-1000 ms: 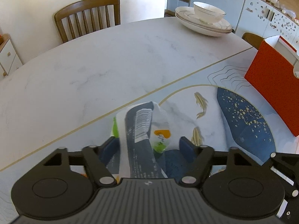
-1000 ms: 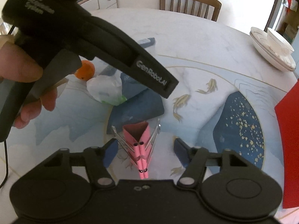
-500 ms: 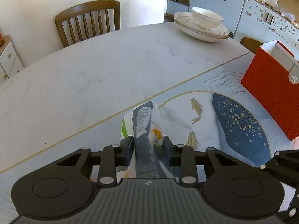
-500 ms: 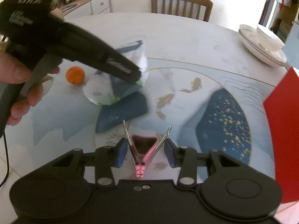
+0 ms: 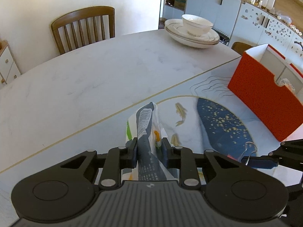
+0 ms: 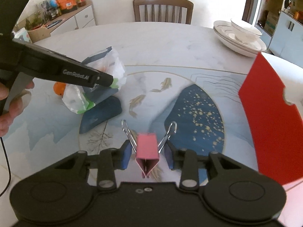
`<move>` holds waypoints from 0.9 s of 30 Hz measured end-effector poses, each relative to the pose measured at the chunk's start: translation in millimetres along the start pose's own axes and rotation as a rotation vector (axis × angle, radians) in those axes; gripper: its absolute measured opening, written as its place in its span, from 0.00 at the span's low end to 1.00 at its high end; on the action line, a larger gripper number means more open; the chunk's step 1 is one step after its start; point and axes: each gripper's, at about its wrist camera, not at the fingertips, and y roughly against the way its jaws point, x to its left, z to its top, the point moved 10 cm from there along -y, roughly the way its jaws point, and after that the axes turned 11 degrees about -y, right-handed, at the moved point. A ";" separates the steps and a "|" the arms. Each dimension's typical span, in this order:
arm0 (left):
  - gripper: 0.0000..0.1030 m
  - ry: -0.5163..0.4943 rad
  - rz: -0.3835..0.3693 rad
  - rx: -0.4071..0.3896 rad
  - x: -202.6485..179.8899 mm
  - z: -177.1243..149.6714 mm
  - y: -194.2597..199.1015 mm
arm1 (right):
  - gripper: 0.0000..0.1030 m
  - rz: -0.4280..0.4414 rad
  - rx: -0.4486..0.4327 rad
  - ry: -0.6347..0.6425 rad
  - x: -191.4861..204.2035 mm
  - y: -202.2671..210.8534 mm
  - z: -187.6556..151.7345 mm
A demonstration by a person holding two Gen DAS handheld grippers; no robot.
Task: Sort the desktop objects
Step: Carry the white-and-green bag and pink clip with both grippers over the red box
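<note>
My left gripper (image 5: 149, 149) is shut on a white, grey and green snack packet (image 5: 146, 124) and holds it above the table. The packet also shows in the right wrist view (image 6: 106, 79), lifted off the table under the left gripper's arm (image 6: 62, 71). My right gripper (image 6: 147, 153) is shut on a pink binder clip (image 6: 147, 147) by its splayed wire handles and holds it above the table. The red open-topped box (image 5: 265, 96) stands at the right and also shows in the right wrist view (image 6: 269, 117).
An orange fruit (image 6: 59, 89) lies on the table behind the packet. Stacked white plates with a bowl (image 5: 192, 32) stand at the far edge. A wooden chair (image 5: 83, 28) is behind the table. A cabinet with snacks (image 6: 64, 13) stands at the left.
Both grippers closed, the left on the packet and the right on the pink clip, and both lifted their objects off the table. The left gripper moved toward the red box.
</note>
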 end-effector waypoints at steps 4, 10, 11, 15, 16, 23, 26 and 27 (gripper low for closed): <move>0.23 -0.011 -0.013 -0.015 -9.9 2.5 10.4 | 0.26 0.006 -0.006 -0.021 -7.2 9.4 -2.8; 0.23 -0.014 -0.045 -0.026 -27.5 3.2 23.8 | 0.26 0.012 -0.030 -0.054 -21.1 23.9 -3.4; 0.23 -0.015 -0.050 -0.028 -31.0 2.9 25.5 | 0.26 0.014 -0.035 -0.061 -23.8 27.5 -3.2; 0.23 -0.010 -0.070 -0.033 -44.8 3.4 32.1 | 0.26 0.027 -0.054 -0.085 -33.9 43.6 -1.6; 0.23 -0.007 -0.076 -0.034 -47.9 4.1 33.8 | 0.26 0.029 -0.059 -0.089 -36.6 48.5 -1.3; 0.23 0.002 -0.108 -0.046 -73.7 12.2 48.9 | 0.26 0.039 -0.090 -0.118 -57.4 79.9 3.3; 0.23 0.015 -0.123 -0.056 -85.0 18.6 55.7 | 0.26 0.043 -0.105 -0.132 -68.6 94.4 7.6; 0.23 0.019 -0.129 -0.062 -89.7 21.8 58.2 | 0.26 0.047 -0.110 -0.139 -71.9 98.9 8.9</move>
